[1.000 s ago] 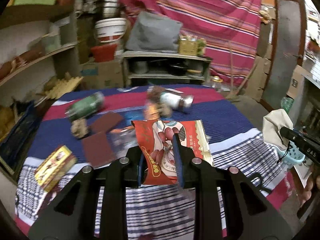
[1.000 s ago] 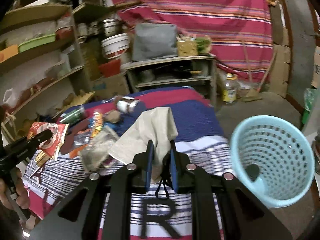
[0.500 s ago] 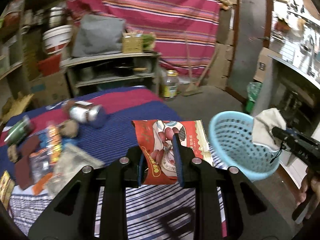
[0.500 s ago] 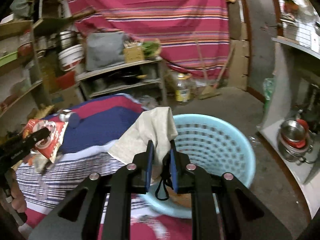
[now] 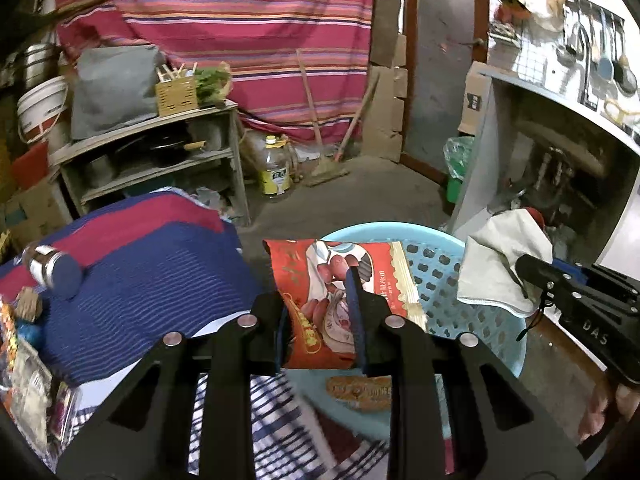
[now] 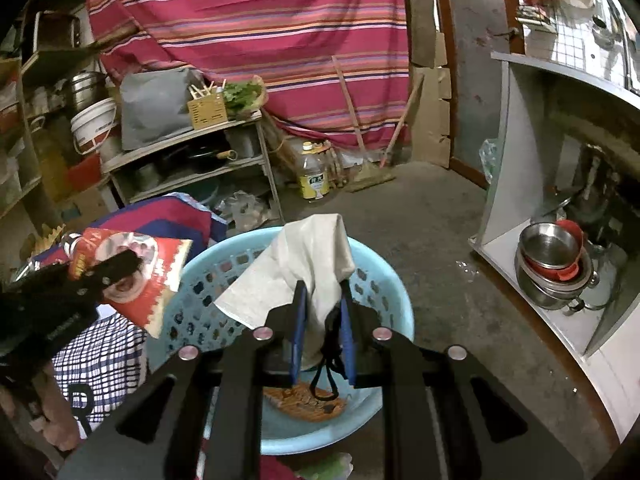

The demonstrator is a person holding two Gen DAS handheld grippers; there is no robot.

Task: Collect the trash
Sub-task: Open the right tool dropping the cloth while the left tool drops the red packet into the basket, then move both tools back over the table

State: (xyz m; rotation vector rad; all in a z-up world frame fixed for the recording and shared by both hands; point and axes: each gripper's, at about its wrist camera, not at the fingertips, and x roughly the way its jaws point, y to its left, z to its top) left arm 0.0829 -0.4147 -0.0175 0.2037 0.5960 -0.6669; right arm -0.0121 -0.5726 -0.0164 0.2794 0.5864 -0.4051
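Note:
My left gripper (image 5: 318, 312) is shut on a red snack bag (image 5: 340, 280) and holds it over the near-left rim of a light blue basket (image 5: 476, 308). My right gripper (image 6: 323, 320) is shut on a crumpled grey-white cloth (image 6: 308, 260) and holds it above the same basket (image 6: 384, 276). An orange wrapper (image 6: 304, 402) lies on the basket's bottom. In the right wrist view the left gripper (image 6: 116, 264) with the red bag (image 6: 160, 280) is at the left. In the left wrist view the right gripper (image 5: 532, 268) with the cloth (image 5: 500, 264) is at the right.
The table with the blue, red and checked cloth (image 5: 152, 260) is on the left, with a metal can (image 5: 52, 268) and several wrappers (image 5: 28, 364) on it. A grey shelf unit (image 6: 192, 164), an oil bottle (image 6: 314, 178) and a counter with pots (image 6: 556, 264) stand around the concrete floor.
Both grippers have swung right from the table to above the blue basket, still holding the red bag and the cloth. The basket now lies directly below them.

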